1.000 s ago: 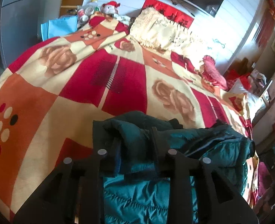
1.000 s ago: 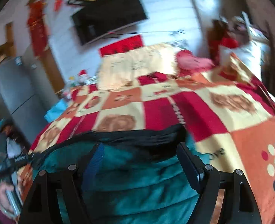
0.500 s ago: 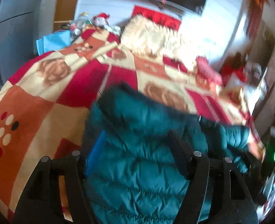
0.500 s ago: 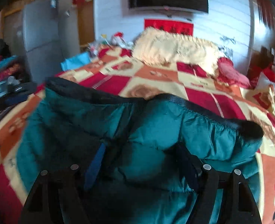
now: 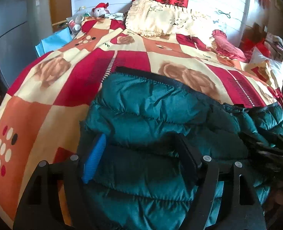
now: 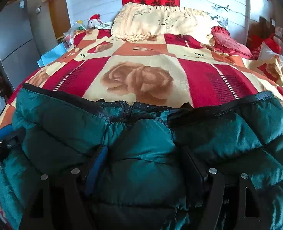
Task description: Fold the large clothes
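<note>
A teal quilted puffer jacket (image 5: pixel 151 115) lies spread on the near end of a bed, its black-trimmed edge toward the pillows. In the right wrist view the jacket (image 6: pixel 141 143) fills the lower half, with a zipper at the middle of its far edge. My left gripper (image 5: pixel 141 149) is open, its fingers resting over the jacket's left part without pinching it. My right gripper (image 6: pixel 143 157) is open too, its fingers set down on the jacket's middle. The right gripper's body shows dimly at the right edge of the left wrist view.
The bed has a red, orange and cream rose blanket (image 5: pixel 45 99). A cream fringed pillow (image 5: pixel 160 21) and a pink cushion (image 5: pixel 227 46) lie at the head. A grey fridge (image 6: pixel 12 42) stands at the left. Clutter and a plush toy (image 5: pixel 101 9) sit at the far left corner.
The left gripper was shut on a bunched part of the jacket a second ago and has let go. The jacket now lies spread flatter. Both views have swung to face the headboard.
</note>
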Tool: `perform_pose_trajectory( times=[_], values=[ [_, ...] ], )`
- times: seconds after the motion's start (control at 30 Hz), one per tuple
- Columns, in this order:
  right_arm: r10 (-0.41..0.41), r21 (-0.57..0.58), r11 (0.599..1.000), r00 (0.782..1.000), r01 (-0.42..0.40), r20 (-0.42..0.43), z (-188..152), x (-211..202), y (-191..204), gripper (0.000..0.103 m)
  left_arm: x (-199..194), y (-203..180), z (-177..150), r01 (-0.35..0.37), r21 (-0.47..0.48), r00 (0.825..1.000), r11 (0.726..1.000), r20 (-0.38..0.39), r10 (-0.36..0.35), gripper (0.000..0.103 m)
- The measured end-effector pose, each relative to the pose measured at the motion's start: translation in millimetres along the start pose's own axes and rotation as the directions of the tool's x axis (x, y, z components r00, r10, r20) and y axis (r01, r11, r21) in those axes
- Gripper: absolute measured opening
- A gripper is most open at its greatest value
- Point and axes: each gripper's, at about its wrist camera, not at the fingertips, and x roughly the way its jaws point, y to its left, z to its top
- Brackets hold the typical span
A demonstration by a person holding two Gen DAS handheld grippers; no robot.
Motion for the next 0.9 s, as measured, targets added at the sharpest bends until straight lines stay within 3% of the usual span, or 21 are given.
perform_pose_trajectory(
  times=[0.13, 0.27, 0.33, 0.47, 0.73, 0.9],
  values=[
    [0.079, 0.049, 0.995, 0.993, -0.083, 0.083, 0.4, -50.2, -15.9, 0.074, -9.6, -1.2, 7.1, -0.02, 0.021, 0.999, 1.0, 0.041, 0.019, 0.075],
    [-0.03, 0.014, 0.999, 0.994, 0.029, 0.109, 2.1, -74.6, -43.4, 0.075, 5.5, 2.7, 13.9, -0.036, -0.003, 0.999, 0.999, 0.015, 0.036, 0.075],
    [-0.123, -0.003, 0.992, 0.988, 0.124, 0.094, 2.6, -69.1, -61.4, 0.075, 15.8, 2.7, 15.9, -0.04, -0.006, 0.999, 0.999, -0.008, 0.039, 0.075],
    [-0.208, 0.025, 0.978, 0.978, 0.207, 0.03, 1.1, -42.9, -97.5, 0.075, 27.2, 0.4, 16.9, -0.047, 0.014, 0.999, 0.999, -0.012, 0.047, 0.075],
    [-0.169, 0.114, 0.979, 0.985, 0.172, -0.035, -3.0, -3.4, -126.4, 0.078, 48.3, -0.1, 18.9, -0.054, 0.012, 0.998, 0.998, -0.039, 0.055, 0.079],
    [-0.185, 0.105, 0.976, 0.982, 0.188, -0.043, -2.9, -11.5, -118.9, 0.079, 48.3, 0.7, 17.6, -0.051, 0.014, 0.998, 0.999, -0.039, 0.052, 0.08]
  ],
)
